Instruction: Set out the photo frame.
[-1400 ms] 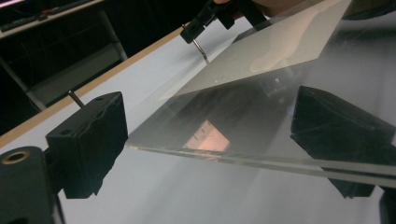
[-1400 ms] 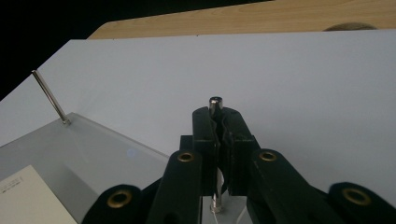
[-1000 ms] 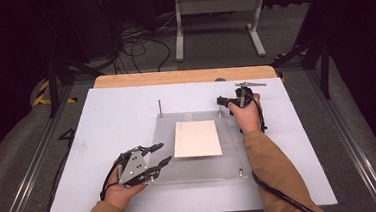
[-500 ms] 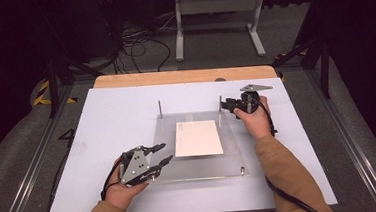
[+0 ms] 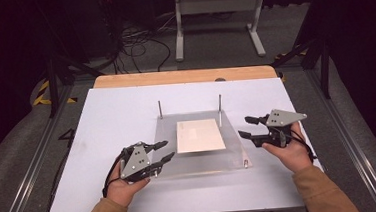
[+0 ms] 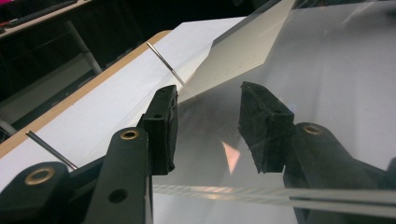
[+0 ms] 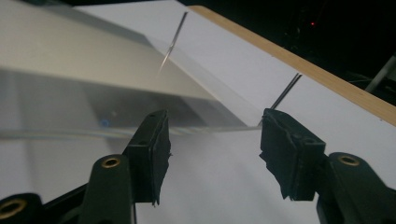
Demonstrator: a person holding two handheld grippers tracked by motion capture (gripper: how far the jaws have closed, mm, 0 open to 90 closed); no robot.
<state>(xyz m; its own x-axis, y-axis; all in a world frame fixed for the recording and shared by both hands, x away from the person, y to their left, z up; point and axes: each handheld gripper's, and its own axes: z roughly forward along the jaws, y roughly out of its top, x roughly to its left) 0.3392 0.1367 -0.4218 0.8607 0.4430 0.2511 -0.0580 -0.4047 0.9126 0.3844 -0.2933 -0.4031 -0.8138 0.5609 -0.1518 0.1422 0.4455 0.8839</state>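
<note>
A clear plastic plate [image 5: 200, 163] lies on the white table cover with a white sheet [image 5: 199, 135] on its middle. Thin metal pins stand at its far left [image 5: 160, 109], far right [image 5: 220, 103] and near right [image 5: 246, 163] corners. My left gripper [image 5: 162, 151] hovers over the plate's near left corner, open, its jaws having just been closing a little with nothing between the pads [image 6: 163, 121]. My right gripper [image 5: 243, 125] sits at the plate's right edge, open. Its jaws have just been opening and nothing is between them. In the right gripper view [image 7: 210, 135] the plate's corner lies just ahead.
The white cover [image 5: 107, 121] reaches to a wooden table edge [image 5: 184, 76] at the back. Behind the table are cables on the floor and a metal stand [image 5: 217, 18]. Metal rails run along both sides of the table.
My right gripper has moved from the far right pin toward the front along the plate's right edge, and its jaws have opened. The left gripper has stayed in place.
</note>
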